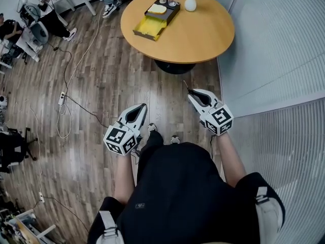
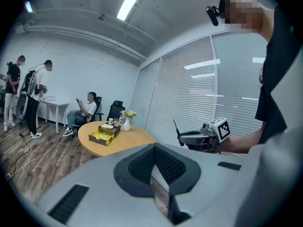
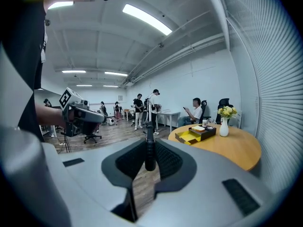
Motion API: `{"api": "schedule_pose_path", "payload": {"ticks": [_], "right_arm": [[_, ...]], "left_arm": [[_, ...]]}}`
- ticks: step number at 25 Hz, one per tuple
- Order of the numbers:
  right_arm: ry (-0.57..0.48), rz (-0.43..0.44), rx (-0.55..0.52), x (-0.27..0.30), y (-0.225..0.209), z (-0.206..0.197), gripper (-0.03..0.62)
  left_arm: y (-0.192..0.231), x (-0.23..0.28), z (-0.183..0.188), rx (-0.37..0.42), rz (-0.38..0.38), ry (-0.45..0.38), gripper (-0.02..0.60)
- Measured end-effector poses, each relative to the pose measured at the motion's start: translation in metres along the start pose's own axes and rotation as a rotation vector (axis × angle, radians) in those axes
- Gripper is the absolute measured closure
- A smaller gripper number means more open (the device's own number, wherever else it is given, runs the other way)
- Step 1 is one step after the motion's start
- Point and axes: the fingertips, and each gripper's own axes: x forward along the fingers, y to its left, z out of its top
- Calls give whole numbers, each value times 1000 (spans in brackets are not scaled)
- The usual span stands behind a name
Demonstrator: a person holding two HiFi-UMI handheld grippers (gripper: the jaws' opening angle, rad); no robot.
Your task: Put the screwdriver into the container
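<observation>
My right gripper (image 1: 194, 95) is shut on a screwdriver (image 1: 187, 87). Its black handle (image 3: 149, 150) stands upright between the pads, and its thin shaft pokes out past the tips. My left gripper (image 1: 140, 110) hangs beside it at waist height, jaws together with nothing in them. The container (image 1: 155, 19) is a black box lined in yellow. It sits on the round wooden table (image 1: 203, 34) well ahead of both grippers. It also shows in the left gripper view, container (image 2: 105, 134), and in the right gripper view, container (image 3: 194, 134).
A white vase with flowers (image 1: 190, 2) and small cups stand by the box. Cables (image 1: 66, 100) run over the wood floor at the left. Blinds (image 1: 274, 60) line the right side. Several people (image 3: 142, 110) stand or sit at desks beyond the table.
</observation>
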Motion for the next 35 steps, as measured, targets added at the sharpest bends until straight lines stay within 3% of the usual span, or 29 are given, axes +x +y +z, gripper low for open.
{"api": "schedule_pose_path", "payload": {"ticks": [16, 35], "right_arm": [[41, -21, -37, 103, 2, 27, 537], [49, -129, -21, 191, 7, 39, 537]], "left_arm": [[110, 2, 27, -39, -21, -13, 578], [207, 12, 43, -17, -137, 25, 578]]}}
